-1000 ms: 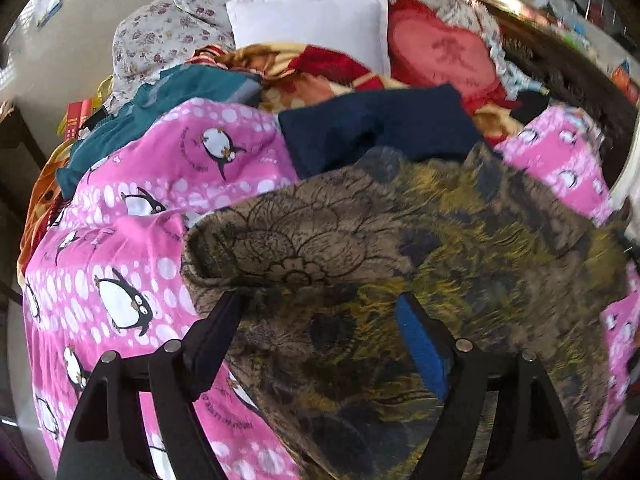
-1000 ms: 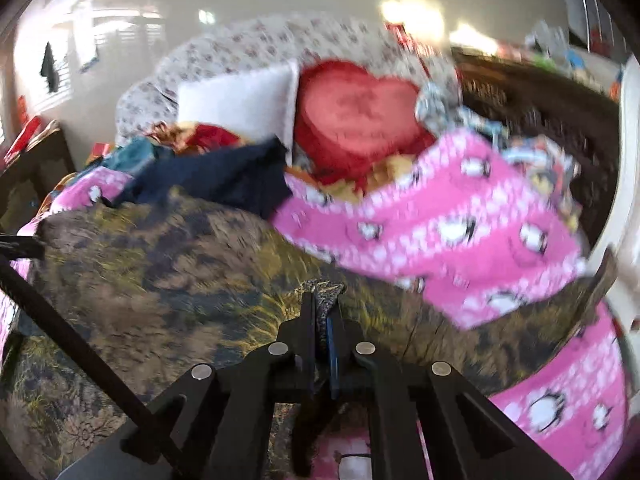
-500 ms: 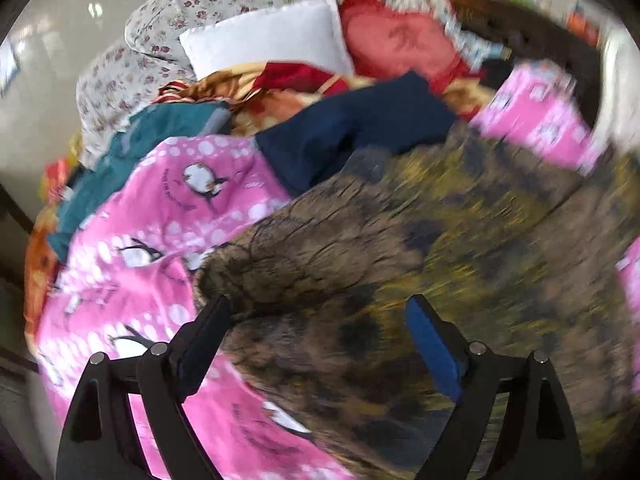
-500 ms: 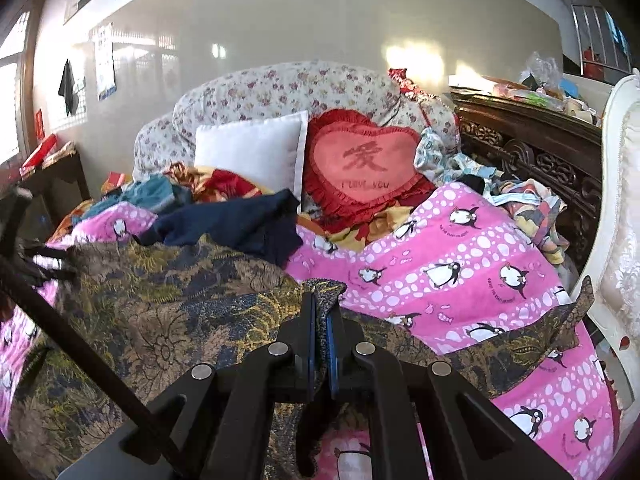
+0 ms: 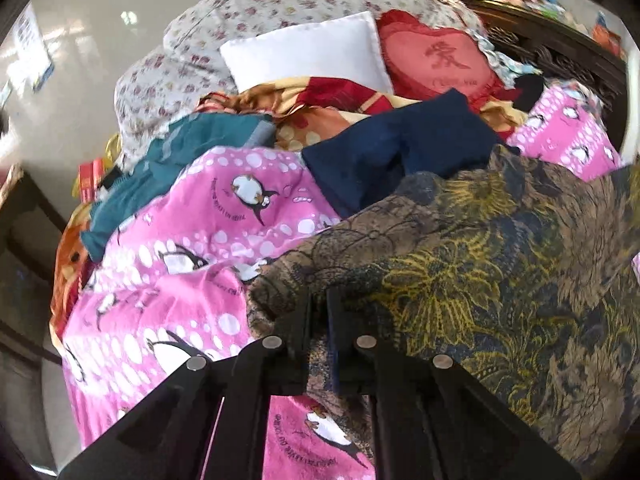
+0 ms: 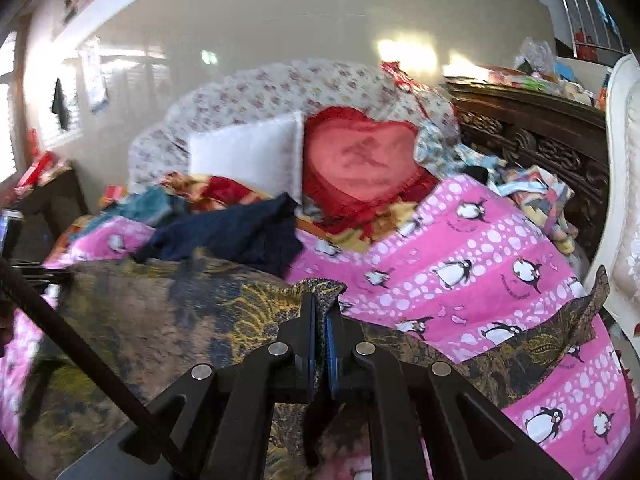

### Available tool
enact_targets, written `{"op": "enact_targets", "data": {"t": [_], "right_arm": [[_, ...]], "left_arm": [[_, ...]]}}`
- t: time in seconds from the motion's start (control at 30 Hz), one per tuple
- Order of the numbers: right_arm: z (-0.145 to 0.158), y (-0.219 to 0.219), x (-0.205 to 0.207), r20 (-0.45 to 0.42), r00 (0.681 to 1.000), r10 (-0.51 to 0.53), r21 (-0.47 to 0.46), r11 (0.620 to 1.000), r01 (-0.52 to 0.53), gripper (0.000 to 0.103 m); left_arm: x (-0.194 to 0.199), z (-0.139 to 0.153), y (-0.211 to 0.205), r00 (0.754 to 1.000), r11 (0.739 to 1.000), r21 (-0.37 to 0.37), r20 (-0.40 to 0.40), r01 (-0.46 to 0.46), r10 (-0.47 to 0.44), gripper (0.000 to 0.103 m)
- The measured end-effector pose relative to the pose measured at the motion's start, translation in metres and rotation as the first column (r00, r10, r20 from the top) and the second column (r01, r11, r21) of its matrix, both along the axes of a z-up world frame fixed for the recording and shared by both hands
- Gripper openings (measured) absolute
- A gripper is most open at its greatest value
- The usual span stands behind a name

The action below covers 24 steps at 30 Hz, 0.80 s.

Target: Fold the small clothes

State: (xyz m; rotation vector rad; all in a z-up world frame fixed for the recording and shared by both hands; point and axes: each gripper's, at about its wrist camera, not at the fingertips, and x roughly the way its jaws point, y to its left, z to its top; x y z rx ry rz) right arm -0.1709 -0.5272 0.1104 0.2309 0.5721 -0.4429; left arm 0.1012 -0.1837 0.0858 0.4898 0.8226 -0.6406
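— What differs from a second ago?

— Since then the left gripper (image 5: 319,312) has gone from fingers spread wide over the cloth to fingers pinched together on a fold of the brown-and-gold floral-print garment (image 5: 472,280), at the garment's left edge in the lower middle of the left wrist view.

— And the other one?

— Unchanged: the right gripper (image 6: 320,320) stays clamped on a bunched corner of the same garment (image 6: 160,320), with cloth poking up between its blue pads at lower centre of the right wrist view.

— Where does the garment lie?

— It is spread over the pink penguin-print blanket (image 5: 168,312), filling the right half of the left wrist view and the lower left of the right wrist view. One dark strip of it trails across the blanket (image 6: 480,264) toward the lower right edge.

— What is behind it?

— A crumpled navy blue cloth (image 5: 400,152) touches its far edge. Higher up, a white square pillow (image 5: 308,52) and a red heart-shaped cushion (image 5: 440,60) lean side by side against a floral-patterned sofa back (image 5: 280,0).
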Motion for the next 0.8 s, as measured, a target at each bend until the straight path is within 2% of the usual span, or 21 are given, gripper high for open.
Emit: {"op": "enact_targets", "data": {"t": [0.07,0.1,0.13,0.17,0.2,0.23,0.27,0.3,0.4,0.5,0.57,0.7,0.77,0.8], "right_arm": [[-0.021,-0.01,0.019,-0.089,0.996,-0.018,0.037,0.999,0.021,0.005],[-0.039,-0.015,0.034,-0.163,0.986,-0.02,0.048,0.998,0.028,0.006],[-0.048,-0.019,0.04,-0.193,0.981,-0.034,0.047,0.998,0.044,0.006],[-0.052,-0.022,0.042,-0.194,0.98,-0.049,0.042,0.997,0.058,0.015],[-0.05,-0.023,0.038,-0.18,0.98,-0.082,0.024,0.996,0.088,0.03],[-0.047,-0.025,0.033,-0.181,0.978,-0.108,0.017,0.993,0.113,0.039],[-0.042,-0.025,0.026,-0.165,0.977,-0.132,0.015,0.99,0.137,0.048],[-0.035,-0.024,0.015,-0.127,0.982,-0.142,0.022,0.989,0.145,0.049],[-0.022,-0.009,-0.005,-0.085,0.993,-0.083,0.025,0.996,0.086,0.049],[-0.022,0.014,-0.008,-0.083,0.996,0.022,0.061,0.998,-0.017,0.048],[-0.021,0.028,-0.001,-0.074,0.993,0.095,0.097,0.991,-0.087,0.048],[-0.007,0.074,0.034,-0.043,0.969,0.242,0.092,0.967,-0.238,0.049],[0.002,0.106,0.064,-0.003,0.935,0.354,0.1,0.931,-0.352,0.048],[0.005,0.118,0.076,0.006,0.921,0.391,0.099,0.916,-0.389,0.048]], "left_arm": [[0.003,-0.013,-0.004,1.0,0.999,0.036,-0.01,-0.025,0.025,0.013],[0.003,-0.014,-0.006,0.999,0.999,0.036,0.002,-0.034,0.034,0.018],[0.003,-0.011,-0.004,0.999,0.998,0.03,0.009,-0.051,0.051,0.028],[0.002,-0.008,-0.002,0.998,0.998,0.011,0.003,-0.061,0.061,0.034],[0.002,-0.003,0.002,0.998,0.998,-0.014,-0.008,-0.066,0.066,0.049],[0.0,0.003,0.007,0.997,0.996,-0.039,-0.014,-0.077,0.077,0.06],[-0.004,0.01,0.014,0.995,0.993,-0.063,-0.004,-0.098,0.098,0.064],[-0.009,0.016,0.019,0.994,0.991,-0.079,0.007,-0.105,0.106,0.069],[-0.036,0.026,0.032,0.997,0.987,-0.138,-0.01,-0.078,0.078,0.071],[-0.06,0.024,0.036,0.998,0.989,-0.136,-0.014,-0.063,0.061,0.071],[-0.07,0.02,0.039,0.997,0.988,-0.141,-0.048,-0.061,0.055,0.071],[-0.091,0.008,0.05,0.992,0.988,-0.146,-0.12,-0.057,0.04,0.074],[-0.107,0.003,0.059,0.993,0.989,-0.144,-0.11,-0.044,0.029,0.076],[-0.114,0.0,0.064,0.994,0.988,-0.146,-0.106,-0.047,0.031,0.082]]}}
